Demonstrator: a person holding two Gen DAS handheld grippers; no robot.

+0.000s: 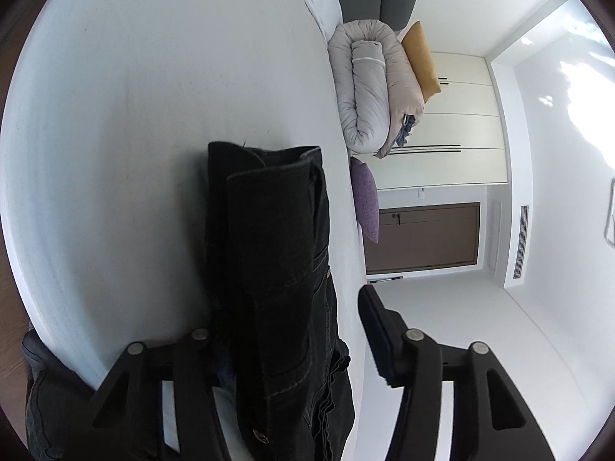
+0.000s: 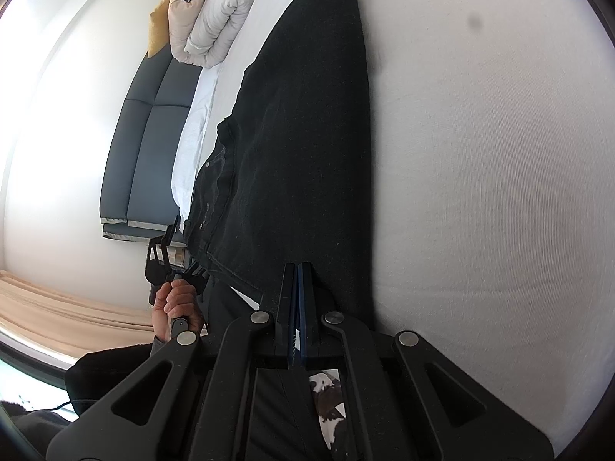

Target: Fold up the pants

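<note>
Black denim pants (image 2: 300, 146) lie on a white bed (image 2: 480, 153), folded lengthwise with the legs stretching away. In the left wrist view the pants (image 1: 276, 269) pass between the open fingers of my left gripper (image 1: 292, 330); its right pad (image 1: 378, 334) stands clear of the cloth. My right gripper (image 2: 299, 280) has its fingers pressed together at the near edge of the pants; whether cloth is pinched between them does not show. The left gripper also shows in the right wrist view (image 2: 165, 253), held in a hand at the waistband end.
A rolled grey duvet (image 1: 369, 84), a mustard pillow (image 1: 421, 61) and a purple pillow (image 1: 365, 196) lie at the bed's far side. A grey headboard (image 2: 146, 146), white wardrobe doors (image 1: 453, 123) and a brown door (image 1: 423, 238) stand beyond.
</note>
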